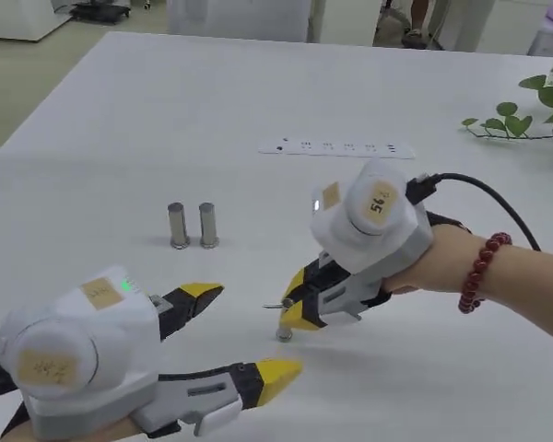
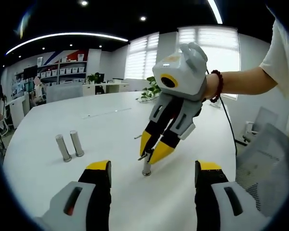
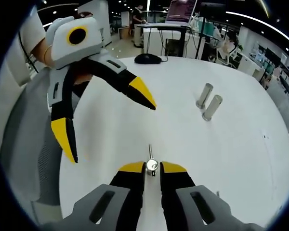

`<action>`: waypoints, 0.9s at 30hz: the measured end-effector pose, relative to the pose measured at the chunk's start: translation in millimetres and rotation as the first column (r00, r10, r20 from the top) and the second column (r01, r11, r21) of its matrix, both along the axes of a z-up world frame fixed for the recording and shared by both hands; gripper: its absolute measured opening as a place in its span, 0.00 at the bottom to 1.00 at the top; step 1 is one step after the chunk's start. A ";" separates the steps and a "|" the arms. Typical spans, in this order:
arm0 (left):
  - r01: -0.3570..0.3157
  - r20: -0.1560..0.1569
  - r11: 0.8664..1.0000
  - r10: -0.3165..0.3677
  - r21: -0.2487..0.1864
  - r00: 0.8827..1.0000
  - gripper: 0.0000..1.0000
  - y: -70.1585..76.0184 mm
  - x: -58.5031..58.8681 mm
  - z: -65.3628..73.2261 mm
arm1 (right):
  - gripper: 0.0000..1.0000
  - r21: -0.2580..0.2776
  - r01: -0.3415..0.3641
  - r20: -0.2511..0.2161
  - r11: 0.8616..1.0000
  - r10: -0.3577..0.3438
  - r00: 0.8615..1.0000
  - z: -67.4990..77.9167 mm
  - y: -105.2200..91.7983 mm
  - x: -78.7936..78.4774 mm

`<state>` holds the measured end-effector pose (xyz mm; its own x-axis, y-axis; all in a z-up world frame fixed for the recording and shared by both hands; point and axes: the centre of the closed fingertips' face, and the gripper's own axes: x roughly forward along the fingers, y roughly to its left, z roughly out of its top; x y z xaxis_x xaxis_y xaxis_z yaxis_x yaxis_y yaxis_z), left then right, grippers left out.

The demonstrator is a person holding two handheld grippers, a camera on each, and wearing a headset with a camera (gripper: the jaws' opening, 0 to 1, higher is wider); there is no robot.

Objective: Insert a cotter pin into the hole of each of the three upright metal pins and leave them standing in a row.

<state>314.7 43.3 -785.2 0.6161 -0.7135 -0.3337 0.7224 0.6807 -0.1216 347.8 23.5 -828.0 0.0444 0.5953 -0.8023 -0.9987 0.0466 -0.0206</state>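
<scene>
Left gripper [image 1: 251, 330] hangs over the table [image 1: 415, 387] with jaws released, steadying nothing, so the right gripper [image 1: 291, 311], jaws clenched on the cotter pin [image 1: 273, 305] atop the third pin [image 1: 284, 333], may topple it, well apart from the two other pins [image 1: 207, 224].

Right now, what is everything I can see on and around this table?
table: one, white, under everything.
metal pins: three, silver; two upright side by side mid-table, one upright beneath the right gripper.
cotter pin: one, silver, jutting sideways at the third pin's top.
power strip: one, white, far side of the table.
plant: one, green, far right edge.
bracelet: one, dark red beads, on the right wrist.
left gripper: one, white with yellow tips, jaws open, near left.
right gripper: one, same colours, apparently closed on the cotter pin.
</scene>
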 end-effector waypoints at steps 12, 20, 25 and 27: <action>0.022 -0.012 0.999 -0.022 0.042 1.000 0.71 10.8 -19.3 -2.9 | 0.12 0.019 0.024 -0.006 1.000 -0.024 1.000 -3.6 1.0 -0.2; 0.006 -0.024 0.999 -0.005 0.052 1.000 0.69 18.1 -23.4 -3.1 | 0.12 0.036 0.038 -0.005 0.999 -0.038 0.999 -2.6 3.4 0.0; -0.006 -0.021 0.999 0.007 0.046 1.000 0.69 20.9 -24.4 -0.4 | 0.11 0.040 0.034 -0.001 0.999 -0.034 0.999 -2.2 4.4 -0.3; -0.013 -0.019 0.999 0.014 0.043 1.000 0.69 22.6 -25.5 1.2 | 0.11 0.044 0.040 -0.003 0.998 -0.040 0.999 -2.0 4.9 -0.4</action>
